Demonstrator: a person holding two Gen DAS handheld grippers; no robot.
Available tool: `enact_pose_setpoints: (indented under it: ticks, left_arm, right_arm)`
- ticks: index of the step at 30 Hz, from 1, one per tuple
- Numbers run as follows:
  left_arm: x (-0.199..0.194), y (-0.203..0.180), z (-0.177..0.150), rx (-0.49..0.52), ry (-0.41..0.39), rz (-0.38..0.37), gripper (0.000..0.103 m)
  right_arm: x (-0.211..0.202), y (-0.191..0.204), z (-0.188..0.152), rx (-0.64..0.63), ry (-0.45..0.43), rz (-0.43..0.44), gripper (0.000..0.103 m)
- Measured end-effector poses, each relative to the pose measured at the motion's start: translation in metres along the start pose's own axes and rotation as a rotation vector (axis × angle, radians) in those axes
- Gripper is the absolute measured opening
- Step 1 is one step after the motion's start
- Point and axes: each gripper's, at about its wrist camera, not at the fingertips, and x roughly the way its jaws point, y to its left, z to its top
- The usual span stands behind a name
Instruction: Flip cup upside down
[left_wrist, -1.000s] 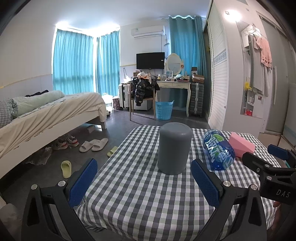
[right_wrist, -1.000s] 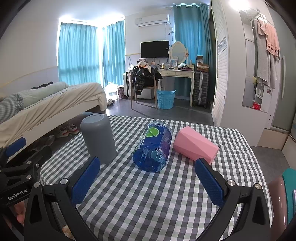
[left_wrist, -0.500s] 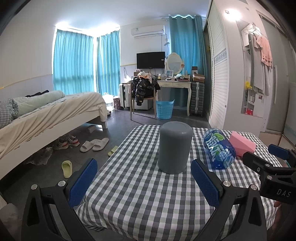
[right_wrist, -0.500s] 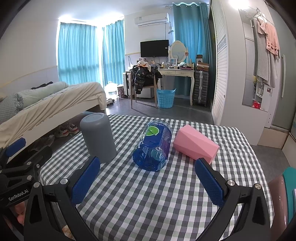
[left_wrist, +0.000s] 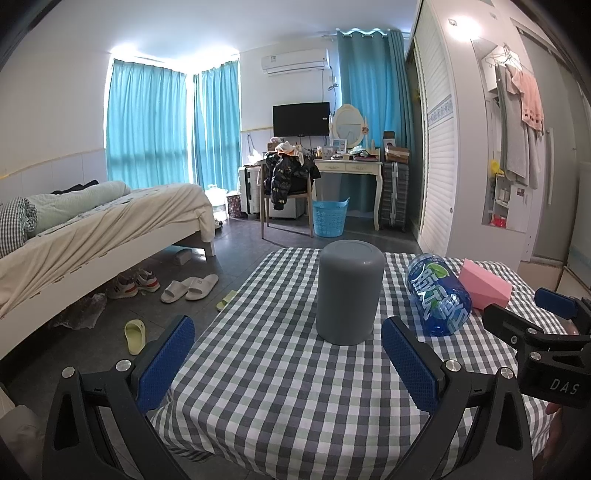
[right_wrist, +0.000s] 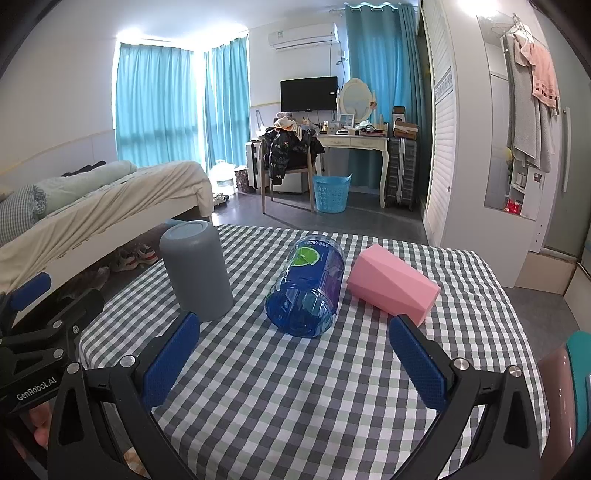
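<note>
A grey cup (left_wrist: 349, 291) stands mouth-down on the checked tablecloth (left_wrist: 280, 373); it also shows in the right wrist view (right_wrist: 197, 271). A blue transparent cup (right_wrist: 306, 286) lies on its side, open end toward me, also seen in the left wrist view (left_wrist: 437, 295). A pink faceted cup (right_wrist: 393, 282) lies on its side to its right, and shows in the left wrist view (left_wrist: 484, 284). My left gripper (left_wrist: 288, 365) is open and empty, short of the grey cup. My right gripper (right_wrist: 295, 365) is open and empty, short of the blue cup.
The table's left edge (right_wrist: 110, 314) drops to the floor with slippers (left_wrist: 188, 288) and a bed (left_wrist: 92, 229). A chair with clothes (left_wrist: 288, 184), a blue basket (left_wrist: 328, 218) and a desk (left_wrist: 351, 166) stand beyond the table.
Almost nothing has moved; both views drift very slightly, and all three cups stay where they were.
</note>
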Motion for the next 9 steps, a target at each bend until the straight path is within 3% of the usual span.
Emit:
enact_pose_setpoints:
  ticks: [9]
  left_arm:
    - [0.0005, 0.0007, -0.001, 0.002, 0.0, 0.002, 0.103]
  right_arm:
    - [-0.0002, 0.0004, -0.0004, 0.0, 0.003, 0.002, 0.103]
